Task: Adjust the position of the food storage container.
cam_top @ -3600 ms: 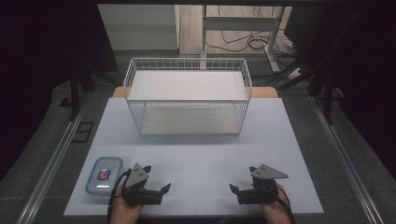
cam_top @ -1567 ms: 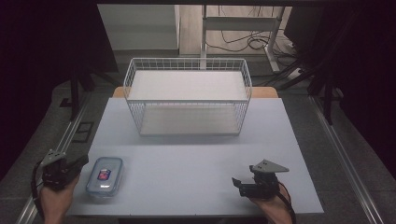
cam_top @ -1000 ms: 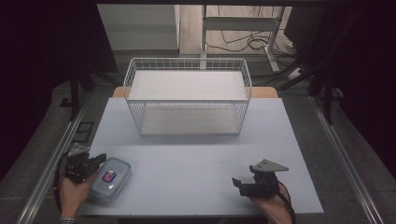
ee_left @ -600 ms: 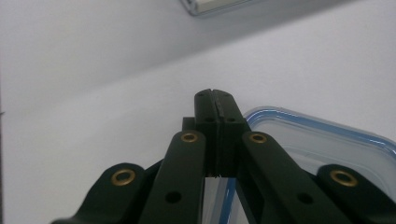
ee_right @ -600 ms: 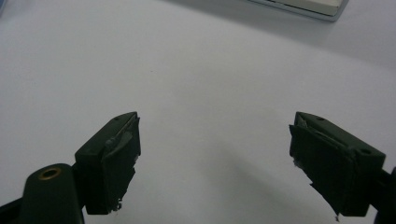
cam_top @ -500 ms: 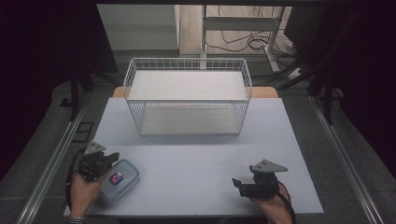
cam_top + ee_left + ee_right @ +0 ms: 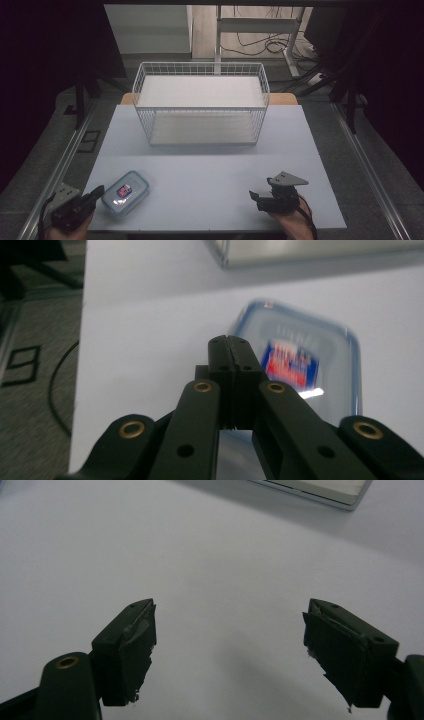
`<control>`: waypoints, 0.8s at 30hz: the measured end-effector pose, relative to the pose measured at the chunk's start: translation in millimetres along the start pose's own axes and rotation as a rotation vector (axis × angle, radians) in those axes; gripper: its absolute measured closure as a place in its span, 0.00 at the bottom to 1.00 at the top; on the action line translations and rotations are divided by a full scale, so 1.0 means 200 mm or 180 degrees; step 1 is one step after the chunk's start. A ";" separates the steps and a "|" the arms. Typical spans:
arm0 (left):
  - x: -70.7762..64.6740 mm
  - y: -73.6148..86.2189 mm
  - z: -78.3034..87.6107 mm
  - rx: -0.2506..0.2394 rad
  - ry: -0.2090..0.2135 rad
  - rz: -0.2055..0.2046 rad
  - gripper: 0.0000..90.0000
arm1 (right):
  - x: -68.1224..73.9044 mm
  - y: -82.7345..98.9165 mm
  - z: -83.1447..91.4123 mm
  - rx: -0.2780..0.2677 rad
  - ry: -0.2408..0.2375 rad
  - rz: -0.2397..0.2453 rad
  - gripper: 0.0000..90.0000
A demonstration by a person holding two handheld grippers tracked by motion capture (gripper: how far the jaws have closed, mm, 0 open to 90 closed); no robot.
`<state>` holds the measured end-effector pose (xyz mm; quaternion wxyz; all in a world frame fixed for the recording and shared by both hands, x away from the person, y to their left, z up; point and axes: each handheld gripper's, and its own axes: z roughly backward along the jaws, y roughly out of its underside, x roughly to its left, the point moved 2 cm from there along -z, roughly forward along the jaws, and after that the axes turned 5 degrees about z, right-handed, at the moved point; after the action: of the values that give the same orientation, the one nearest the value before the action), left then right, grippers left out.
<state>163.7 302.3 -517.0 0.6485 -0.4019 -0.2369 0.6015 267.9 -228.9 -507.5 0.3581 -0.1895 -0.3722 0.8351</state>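
Note:
A clear lidded food container [image 7: 125, 192] with a blue rim and a red-and-blue label lies turned at an angle on the white table [image 7: 210, 165], near the front left. My left gripper [image 7: 96, 193] is at the table's front left corner, shut with nothing between its fingers, its tips right at the container's left edge. In the left gripper view the shut gripper [image 7: 230, 347] points at the container [image 7: 310, 365]; I cannot tell whether they touch. My right gripper [image 7: 256, 196] rests at the front right, open and holding nothing, seen over bare table in the right gripper view [image 7: 230, 630].
A white wire basket [image 7: 200, 100] with a white board inside stands at the back middle of the table; its corner [image 7: 320, 490] shows far off. A metal rail [image 7: 60, 170] runs along the table's left side on grey floor.
The left gripper came in from the left and pushed the container rightward, turning it. In the last half second it drew back toward the front left corner. The right gripper stayed put.

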 end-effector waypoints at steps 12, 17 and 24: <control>-0.02 0.09 -0.03 0.0248 -0.0083 0.0053 1.00 | 0.02 -0.01 0.01 -0.0024 -0.0032 0.0104 0.34; -0.02 0.05 -0.09 0.0257 -0.0057 0.0010 1.00 | 0.02 -0.01 -0.01 0.0004 -0.0071 0.0117 0.36; -0.02 -0.03 -0.22 0.0273 -0.0019 0.0002 1.00 | 0.03 -0.02 -0.02 0.0009 -0.0122 0.0122 0.40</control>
<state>200.4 287.8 -536.7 0.6643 -0.3720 -0.2127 0.6125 267.6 -220.7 -506.7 0.3352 -0.1800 -0.3741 0.8458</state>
